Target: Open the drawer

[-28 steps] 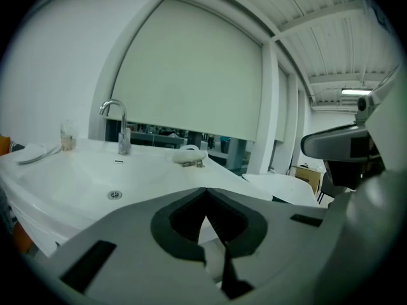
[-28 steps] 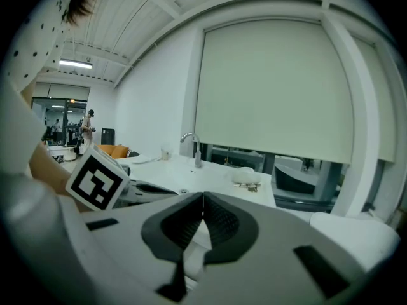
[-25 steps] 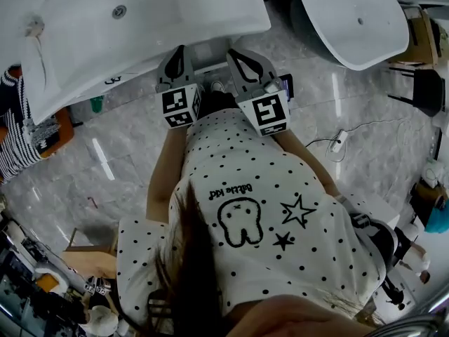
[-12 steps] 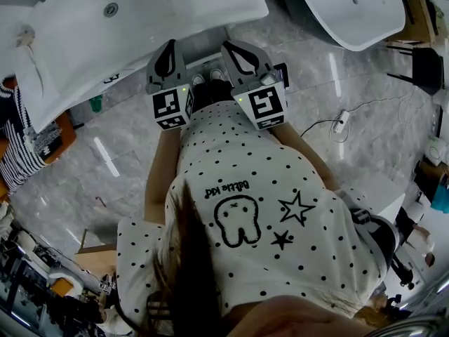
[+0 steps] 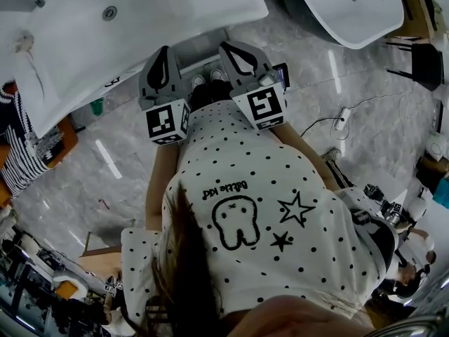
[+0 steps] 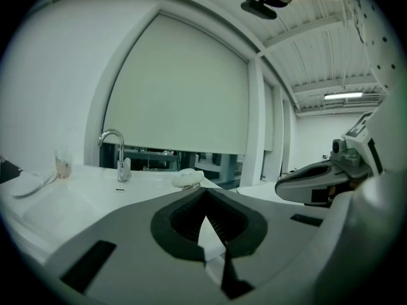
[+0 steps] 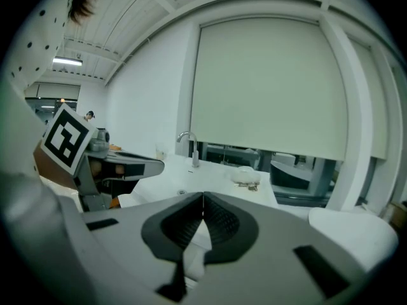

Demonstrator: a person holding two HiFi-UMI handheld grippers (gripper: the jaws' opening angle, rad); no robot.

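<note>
I stand before a white sink counter [image 5: 140, 20]. A strip of the grey cabinet front [image 5: 200, 51] under its edge shows between my two grippers in the head view; no drawer handle can be made out there. My left gripper [image 5: 166, 49] is shut with nothing in it, its jaws meeting above the counter's near edge [image 6: 205, 196]. My right gripper [image 5: 229, 46] is beside it, also shut and empty [image 7: 203, 197]. Both point over the counter towards the window blind. In each gripper view the other gripper shows at the side.
A chrome tap [image 6: 114, 148], a cup [image 6: 62, 164] and a small white object [image 6: 187, 178] stand on the counter. A second white basin [image 5: 351, 9] lies at upper right. A power strip with its cable [image 5: 342, 116] lies on the marble floor. A person in stripes [image 5: 14, 153] is at the left.
My left gripper has risen and now shows larger and further left in the head view. The right gripper has hardly moved. Both have stayed shut.
</note>
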